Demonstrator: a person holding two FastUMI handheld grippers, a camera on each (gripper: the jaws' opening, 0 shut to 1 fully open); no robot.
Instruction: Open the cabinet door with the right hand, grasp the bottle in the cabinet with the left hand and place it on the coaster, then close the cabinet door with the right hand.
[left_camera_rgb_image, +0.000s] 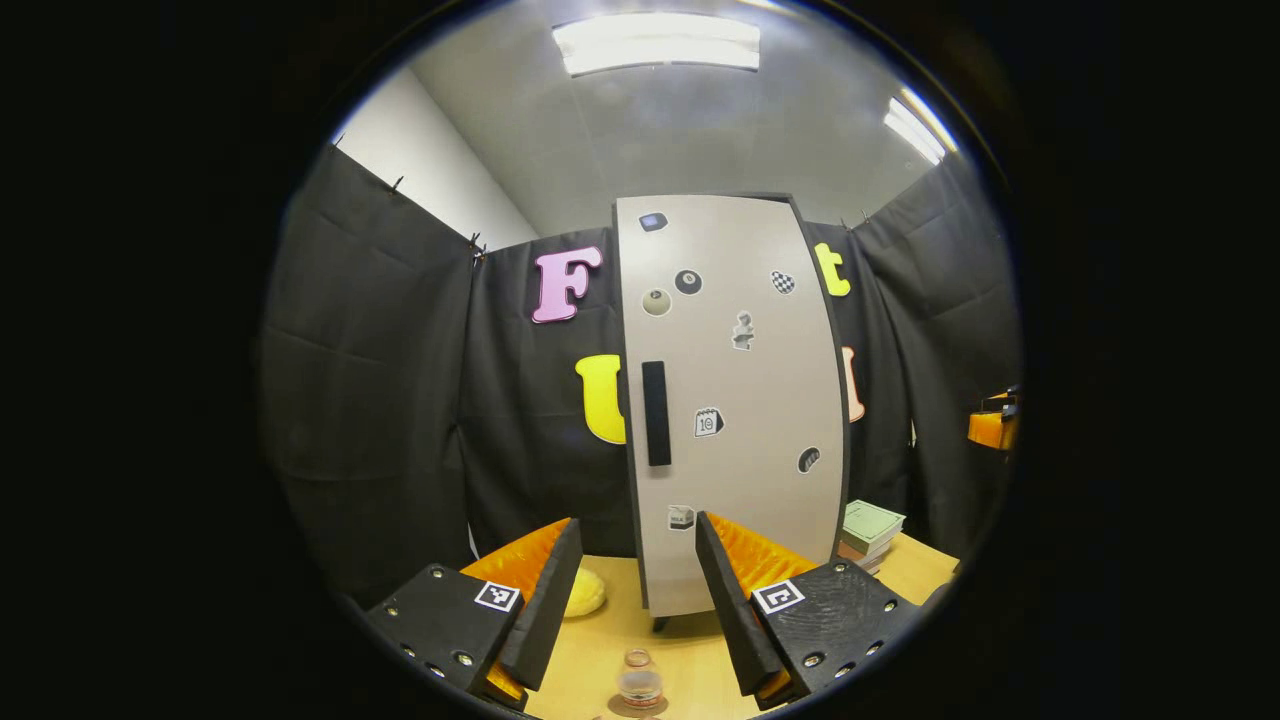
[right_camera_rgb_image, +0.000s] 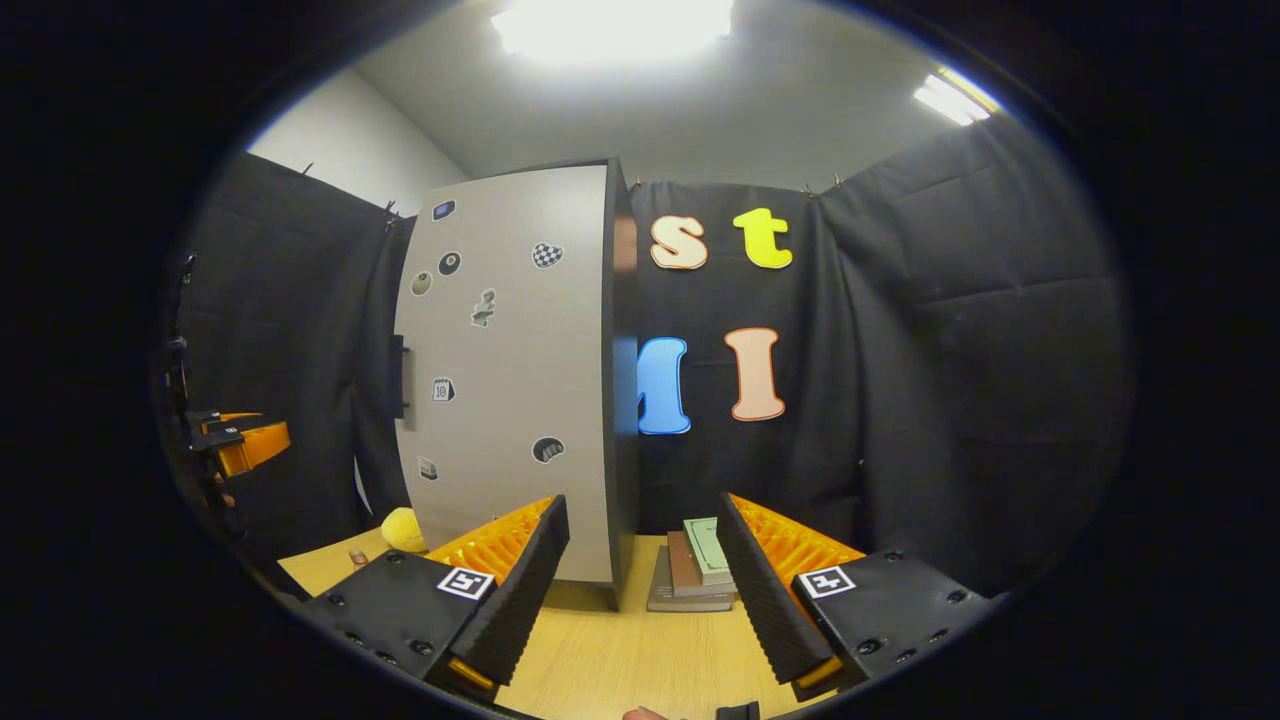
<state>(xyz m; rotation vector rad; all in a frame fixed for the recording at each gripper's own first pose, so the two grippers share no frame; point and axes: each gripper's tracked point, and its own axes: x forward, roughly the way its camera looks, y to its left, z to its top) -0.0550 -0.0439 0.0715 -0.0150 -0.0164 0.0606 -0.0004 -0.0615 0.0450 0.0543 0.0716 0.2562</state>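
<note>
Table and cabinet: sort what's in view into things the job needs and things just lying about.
For the job:
- cabinet door, shut, with its black handle
- bottle, standing on the coaster on the table
- left gripper, open
- right gripper, open

Lying about:
- stack of books beside the cabinet
- yellow soft thing on the table

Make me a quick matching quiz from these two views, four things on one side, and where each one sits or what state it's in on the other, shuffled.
Things:
1. cabinet door
2. bottle
3. stack of books
4. yellow soft object

Places or states:
A. on the table, right of the cabinet
B. shut
C. on the table, left of the cabinet
D. on the table in front of the cabinet, on the coaster

Pairs: 1-B, 2-D, 3-A, 4-C
</note>
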